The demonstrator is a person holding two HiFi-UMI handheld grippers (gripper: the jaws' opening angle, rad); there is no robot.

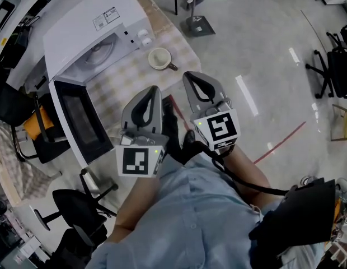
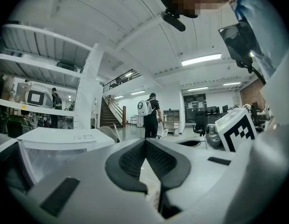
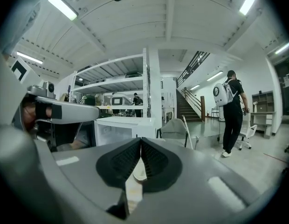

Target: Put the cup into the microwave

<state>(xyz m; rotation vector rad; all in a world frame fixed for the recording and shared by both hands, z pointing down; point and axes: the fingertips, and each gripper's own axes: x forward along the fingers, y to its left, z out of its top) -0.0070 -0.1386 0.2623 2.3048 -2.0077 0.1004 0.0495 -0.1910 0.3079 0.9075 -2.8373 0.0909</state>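
The tabletop carries a white microwave with its door swung open. Both the left gripper and the right gripper are clenched, empty, and short of the microwave. The cup stands upright just beside the microwave, beyond both gripper tips, with its handle pointing away from the microwave.

The table, microwave, left gripper and right gripper are looked down on steeply from head height, at close range. Each gripper view is taken low and nearly level along its own jaws, facing outward. The microwave is shared by all three views. The staircase and a person with a backpack are shared by both gripper views.
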